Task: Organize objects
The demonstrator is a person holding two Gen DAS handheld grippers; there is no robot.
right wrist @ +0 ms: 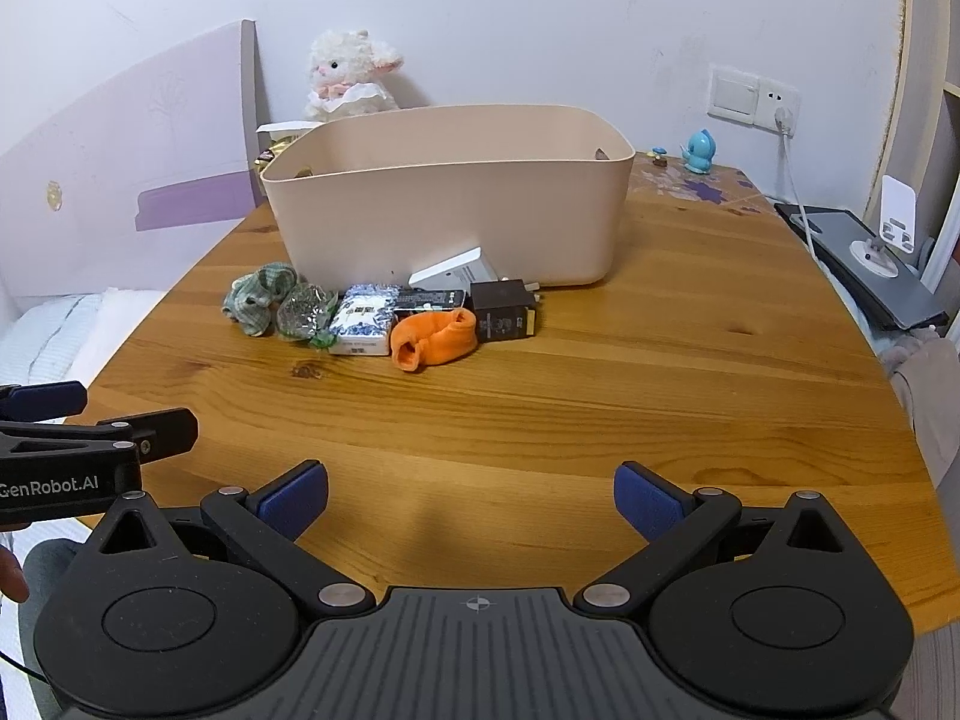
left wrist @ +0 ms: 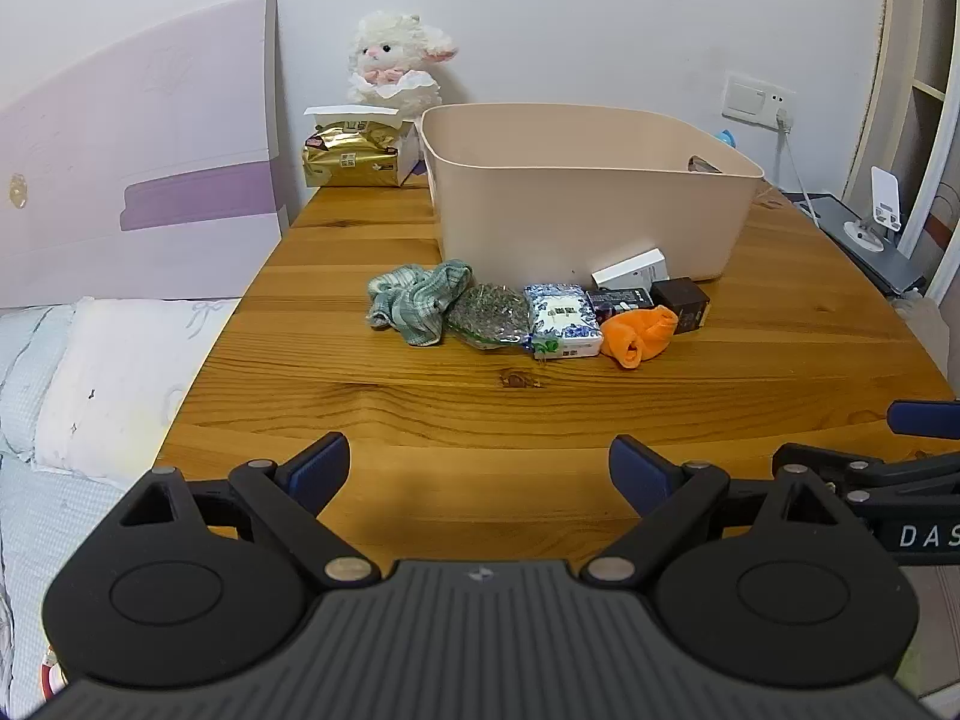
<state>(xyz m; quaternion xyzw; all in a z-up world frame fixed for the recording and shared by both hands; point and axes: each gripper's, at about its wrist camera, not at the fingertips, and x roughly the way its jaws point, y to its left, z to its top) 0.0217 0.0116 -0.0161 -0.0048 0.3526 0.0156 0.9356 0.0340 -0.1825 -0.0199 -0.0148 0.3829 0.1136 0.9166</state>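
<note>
A row of small items is laid on the wooden bench (left wrist: 420, 414) just in front of the beige bin (left wrist: 588, 204): a green checked cloth (left wrist: 417, 300), a clear packet of dried herbs (left wrist: 489, 315), a blue-and-white packet (left wrist: 564, 318), an orange sock (left wrist: 639, 330) and a dark box (left wrist: 681, 303). Because these are packed touching, a neighbour could be dragged or pinched along with the target, and the soft sock could be snagged on the bin's rim. The left gripper (left wrist: 480, 468) and right gripper (right wrist: 471, 495) are held low, side by side, well short of the row, both spread wide and holding nothing.
</note>
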